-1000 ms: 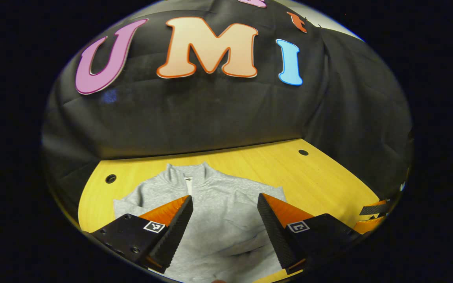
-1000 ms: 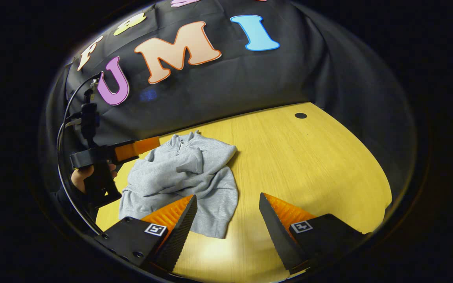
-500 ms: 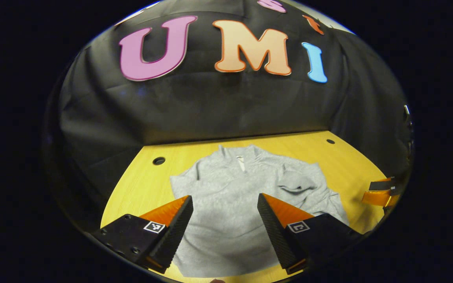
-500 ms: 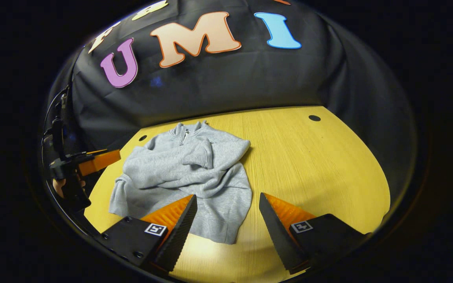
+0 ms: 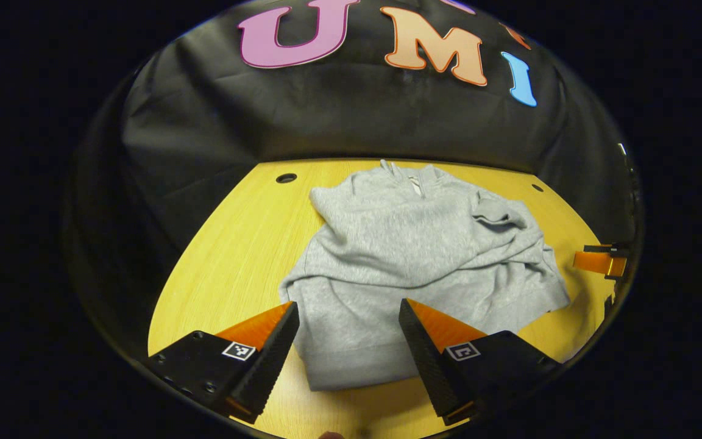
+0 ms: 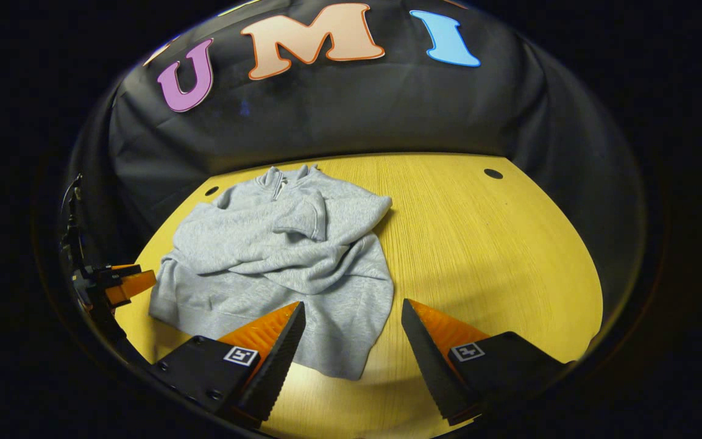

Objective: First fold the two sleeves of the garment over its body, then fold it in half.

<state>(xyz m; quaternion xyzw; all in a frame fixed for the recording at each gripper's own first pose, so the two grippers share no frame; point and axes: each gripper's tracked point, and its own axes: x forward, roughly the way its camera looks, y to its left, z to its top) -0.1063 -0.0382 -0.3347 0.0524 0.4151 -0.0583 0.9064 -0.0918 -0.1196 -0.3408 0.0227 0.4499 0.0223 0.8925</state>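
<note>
Garment on desk, both sleeves folded over body, both grippers clear

Garment (image 5: pixel 415 268): grey pullover with a short zip at the collar. It lies on the yellow wooden desk (image 5: pixel 235 244), collar toward the booth's black cloth wall (image 5: pixel 326 122), hem toward the grippers. Both sleeves lie across the body. The body is not folded in half.

Left gripper (image 5: pixel 348 341): jaws spread, nothing between them. In the left gripper view they frame the near hem of the garment, which reaches into the gap between them. Contact with the cloth cannot be determined.

Right gripper (image 6: pixel 350 341): jaws spread, nothing between them. In the right gripper view the left jaw overlaps the near right corner of the hem; the right jaw stands over bare desk.

View differences:
- The left gripper view shows the garment from almost straight in front. One sleeve runs as a long fold across the middle of the body. The right gripper appears at the right edge of the view, beyond the garment's right hem corner.
- The right gripper view shows the garment from its right side. A sleeve cuff (image 6: pixel 302 219) lies on the chest just below the collar. The left gripper appears at the left edge of the view, beside the garment's left hem corner. A wide bare area of desk lies to the right of the garment.

Surroundings: round cable holes (image 6: pixel 493 174) are set in the desk near the far corners. Nothing lies on the garment.
</note>
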